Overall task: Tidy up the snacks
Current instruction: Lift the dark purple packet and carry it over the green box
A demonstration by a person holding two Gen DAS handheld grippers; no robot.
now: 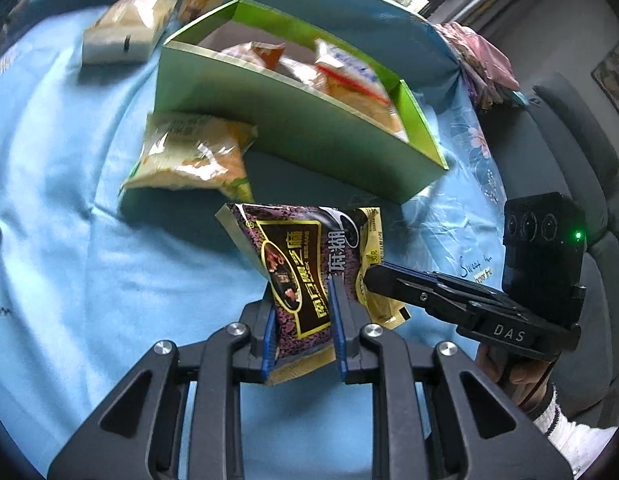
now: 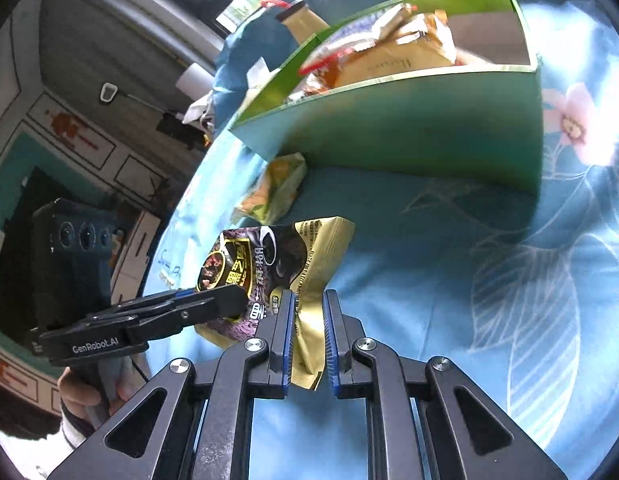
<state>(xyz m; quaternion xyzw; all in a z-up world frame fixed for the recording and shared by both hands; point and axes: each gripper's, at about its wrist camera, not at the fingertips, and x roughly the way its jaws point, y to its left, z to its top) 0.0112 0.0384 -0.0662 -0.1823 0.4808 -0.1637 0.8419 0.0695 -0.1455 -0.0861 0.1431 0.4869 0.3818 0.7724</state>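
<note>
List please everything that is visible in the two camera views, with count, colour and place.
black sesame packet: 1, purple-black and gold, held in the air between both grippers
green box: 1, green, on the cloth behind the packet, several snack bags inside
yellow-green snack bag: 1, on the cloth against the box's front wall
pale snack bag: 1, beige and white, on the cloth left of the box
cloth: 1, light blue with flowers
left gripper: 1, black, blue fingers on the packet
right gripper: 1, black, blue fingers on the packet's gold edge
</note>
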